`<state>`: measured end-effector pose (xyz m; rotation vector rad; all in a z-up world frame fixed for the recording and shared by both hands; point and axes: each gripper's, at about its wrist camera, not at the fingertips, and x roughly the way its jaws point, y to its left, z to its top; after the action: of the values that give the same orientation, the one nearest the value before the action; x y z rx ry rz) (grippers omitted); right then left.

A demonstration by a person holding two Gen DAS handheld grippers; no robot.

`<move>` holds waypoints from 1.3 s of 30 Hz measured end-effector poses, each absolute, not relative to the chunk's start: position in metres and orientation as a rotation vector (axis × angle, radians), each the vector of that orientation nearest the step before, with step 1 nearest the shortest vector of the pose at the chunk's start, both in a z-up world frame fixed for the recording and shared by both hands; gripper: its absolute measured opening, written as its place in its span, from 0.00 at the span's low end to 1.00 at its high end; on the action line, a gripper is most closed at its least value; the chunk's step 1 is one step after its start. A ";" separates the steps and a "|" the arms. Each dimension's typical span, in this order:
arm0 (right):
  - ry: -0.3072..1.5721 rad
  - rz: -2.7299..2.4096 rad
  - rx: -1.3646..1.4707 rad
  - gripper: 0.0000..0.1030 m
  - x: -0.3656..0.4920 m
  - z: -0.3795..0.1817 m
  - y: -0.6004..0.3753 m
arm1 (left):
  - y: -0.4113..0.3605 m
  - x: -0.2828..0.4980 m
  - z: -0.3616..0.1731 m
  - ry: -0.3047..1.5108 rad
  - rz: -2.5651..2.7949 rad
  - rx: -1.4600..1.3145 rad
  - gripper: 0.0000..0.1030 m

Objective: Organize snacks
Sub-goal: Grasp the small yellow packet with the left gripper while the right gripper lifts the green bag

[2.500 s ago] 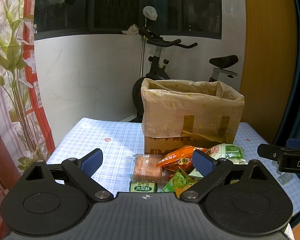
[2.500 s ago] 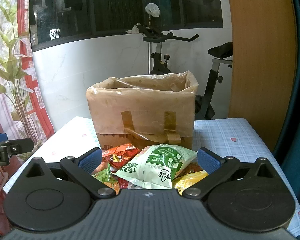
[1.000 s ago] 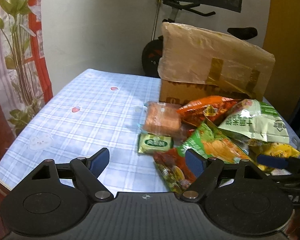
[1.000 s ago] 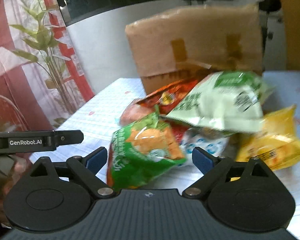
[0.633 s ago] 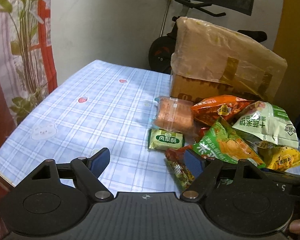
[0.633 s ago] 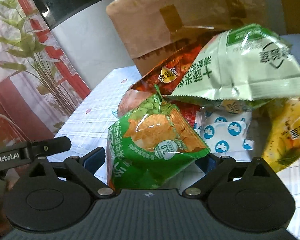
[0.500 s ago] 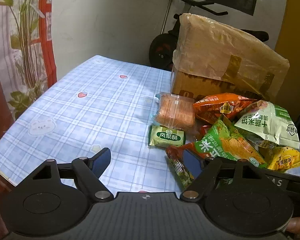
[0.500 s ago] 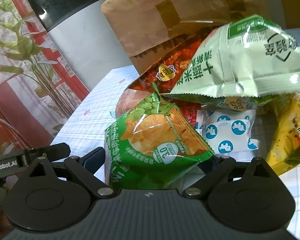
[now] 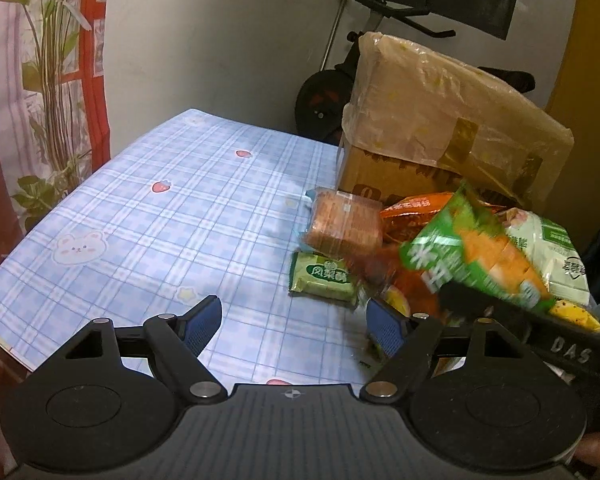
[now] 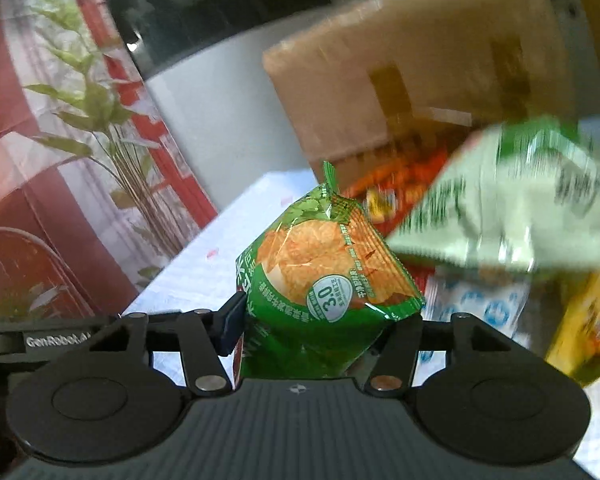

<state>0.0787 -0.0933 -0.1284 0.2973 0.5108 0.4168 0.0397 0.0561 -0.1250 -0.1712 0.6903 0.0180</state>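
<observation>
The right gripper (image 10: 320, 328) had just closed on the green bag (image 10: 324, 280), held at the near edge of the pile before the box (image 9: 440, 128). The left gripper (image 9: 292, 320) stood open and empty over the tablecloth (image 9: 160, 220). Judged barely begun: the cracker pack (image 9: 340, 224), the small green packet (image 9: 324, 278) and the pale bag (image 9: 556, 256) lay unsorted.

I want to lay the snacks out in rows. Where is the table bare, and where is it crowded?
Bare: the checked tablecloth from the plant-side edge across to the small green packet and the clear-wrapped cake. Crowded: the heap of bags in front of the lined cardboard box, where the right gripper has just closed on the green chip bag.
</observation>
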 end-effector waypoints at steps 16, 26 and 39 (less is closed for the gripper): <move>0.290 0.285 0.152 0.56 0.023 -0.102 -0.117 | 0.013 0.064 -0.158 0.770 -0.311 0.154 0.77; 0.290 0.292 0.181 0.56 0.022 -0.104 -0.125 | -0.010 0.041 -0.176 0.763 -0.498 0.252 0.73; 0.298 0.301 0.179 0.56 0.025 -0.104 -0.125 | -0.019 0.037 -0.186 0.779 -0.582 0.286 0.58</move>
<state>0.0250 -0.1255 -0.1040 0.1790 0.2979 0.3010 0.0375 -0.0190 -0.1864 0.2859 0.7791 -0.5817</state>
